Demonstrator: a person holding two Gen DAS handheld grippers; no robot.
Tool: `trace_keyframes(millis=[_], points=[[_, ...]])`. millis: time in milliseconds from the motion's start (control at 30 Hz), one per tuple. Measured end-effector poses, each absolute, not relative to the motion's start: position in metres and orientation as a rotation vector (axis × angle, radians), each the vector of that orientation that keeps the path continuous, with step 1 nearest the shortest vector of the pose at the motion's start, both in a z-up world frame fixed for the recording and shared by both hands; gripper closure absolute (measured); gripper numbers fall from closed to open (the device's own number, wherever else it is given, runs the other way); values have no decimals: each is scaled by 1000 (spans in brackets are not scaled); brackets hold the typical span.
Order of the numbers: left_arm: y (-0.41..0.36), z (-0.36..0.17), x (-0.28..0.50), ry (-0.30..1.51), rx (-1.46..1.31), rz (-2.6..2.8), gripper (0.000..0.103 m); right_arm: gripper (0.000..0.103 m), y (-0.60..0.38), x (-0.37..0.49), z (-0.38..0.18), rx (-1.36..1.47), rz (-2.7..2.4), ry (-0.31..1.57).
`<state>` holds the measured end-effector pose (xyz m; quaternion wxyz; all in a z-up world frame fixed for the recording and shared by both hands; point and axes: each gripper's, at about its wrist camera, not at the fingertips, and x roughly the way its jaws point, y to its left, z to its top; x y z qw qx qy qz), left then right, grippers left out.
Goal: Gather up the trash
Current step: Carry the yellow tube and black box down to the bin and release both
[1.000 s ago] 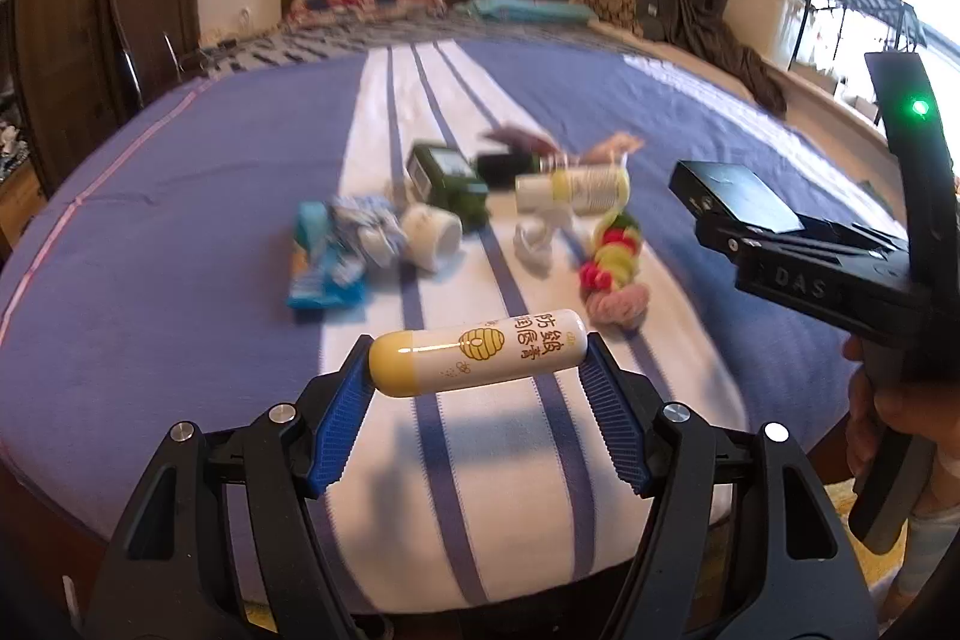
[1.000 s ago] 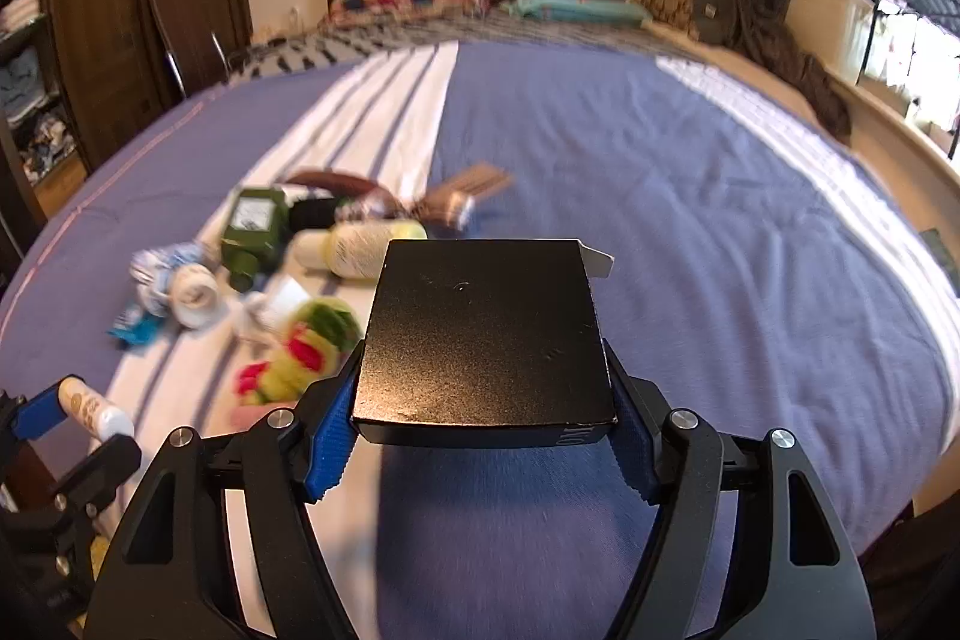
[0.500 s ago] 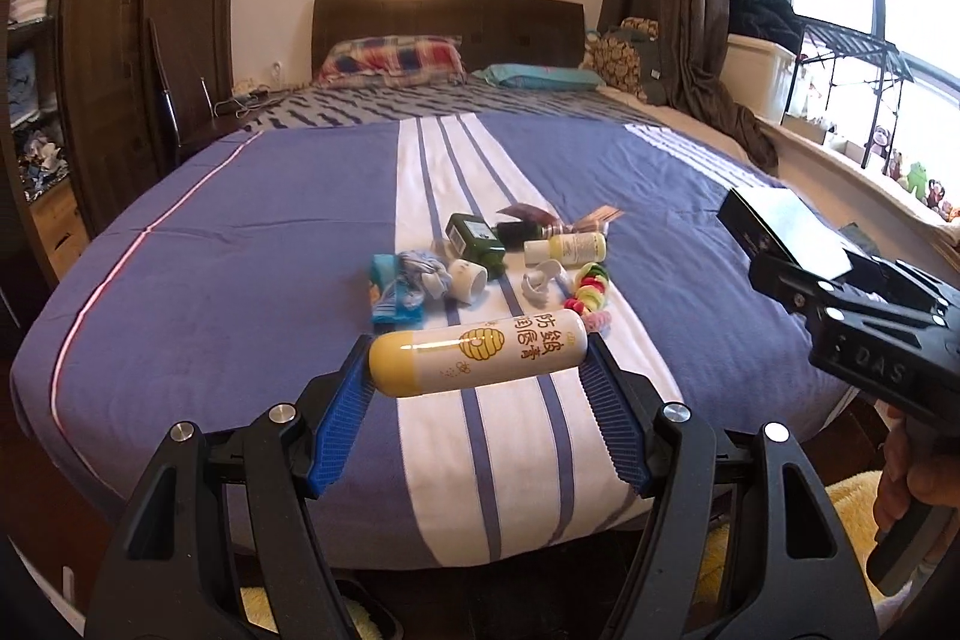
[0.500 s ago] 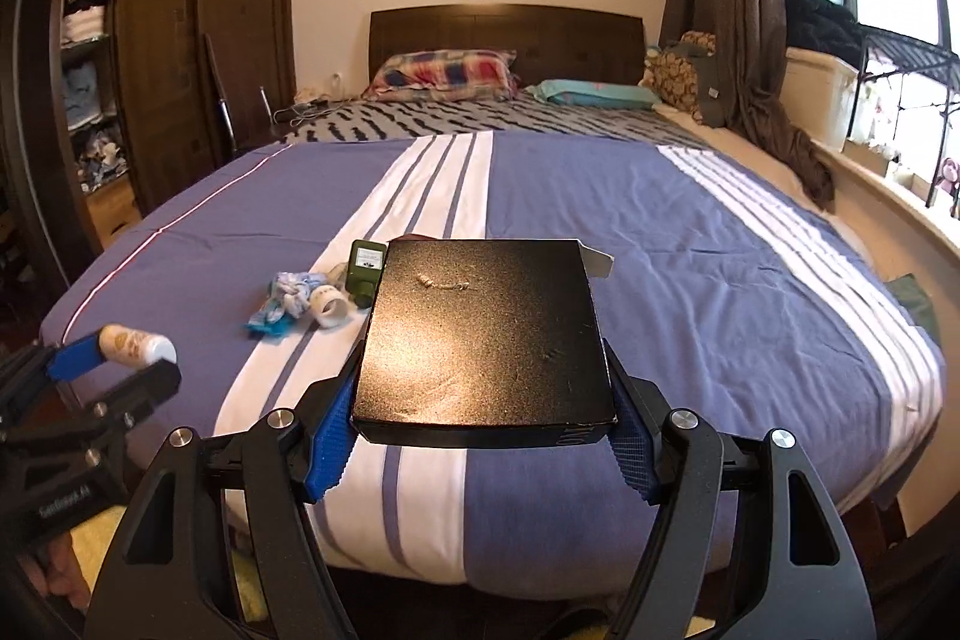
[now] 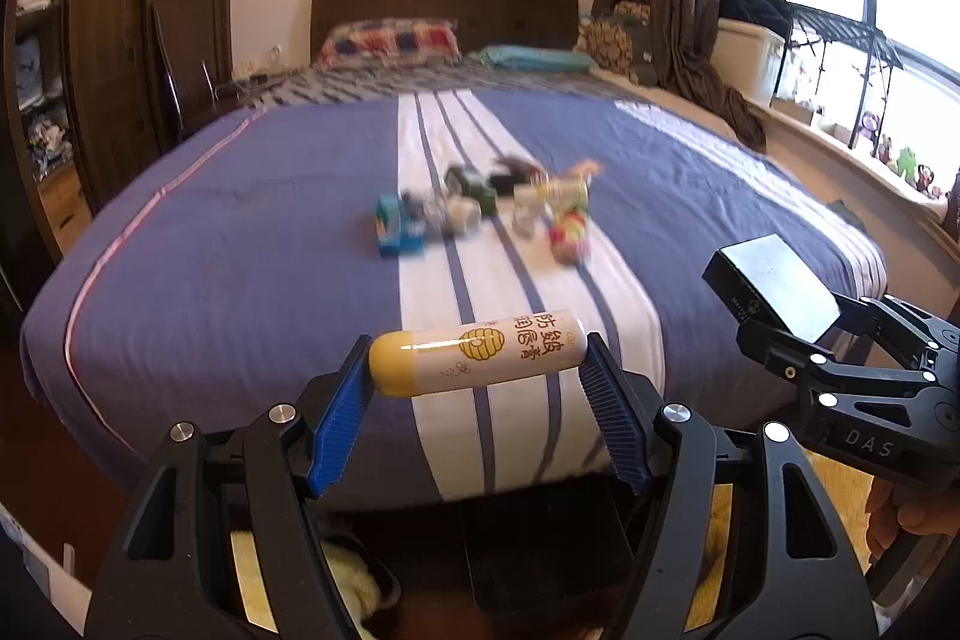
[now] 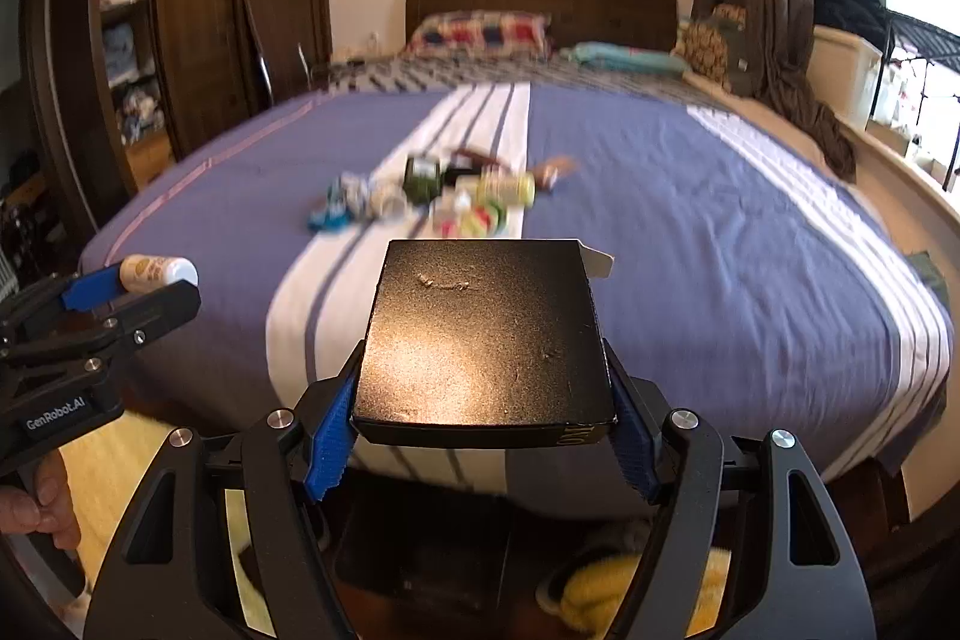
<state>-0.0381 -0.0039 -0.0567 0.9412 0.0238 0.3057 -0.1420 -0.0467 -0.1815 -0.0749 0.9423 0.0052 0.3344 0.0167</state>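
My left gripper [image 5: 477, 376] is shut on a white and yellow lip balm tube [image 5: 480, 353], held crosswise off the foot of the bed; it also shows in the right wrist view [image 6: 157, 270]. My right gripper [image 6: 483, 400] is shut on a flat black box [image 6: 485, 334], which also shows at the right of the left wrist view [image 5: 774, 283]. A blurred pile of trash lies on the bed's white stripe: a blue packet [image 5: 396, 232], a dark green bottle [image 5: 474, 184], a pale tube [image 5: 555, 190] and a red-green bundle [image 5: 570, 229].
The purple striped bed [image 5: 240, 244] fills the middle, with pillows [image 5: 390, 40] at the headboard. A dark wardrobe [image 5: 120, 10] stands at the left, a window ledge with clutter [image 5: 840, 112] at the right. Below the bed's foot are a dark box [image 6: 432, 550] and yellow slippers [image 6: 600, 592].
Both grippers have pulled back from the bed with their loads over the last second. The trash pile now looks smaller and farther, and the floor at the bed's foot shows.
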Motion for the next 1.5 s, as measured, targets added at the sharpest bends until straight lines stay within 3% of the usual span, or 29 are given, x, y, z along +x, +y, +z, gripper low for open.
trace_keyframes(millis=[800, 1267, 1333, 1500], points=[[-27, -254, -12, 1125, 64, -425, 38, 31, -170, -25, -240, 107, 76, 1108], [-39, -295, 8, 1275, 97, -429, 38, 31, -172, 2, -279, 206, 98, 1251], [-43, -299, 10, 1282, 105, -427, 38, 26, -178, 4, -281, 210, 99, 1248], [-41, -299, 14, 1279, 106, -414, 25, 22, -184, 9, -278, 221, 85, 1234]])
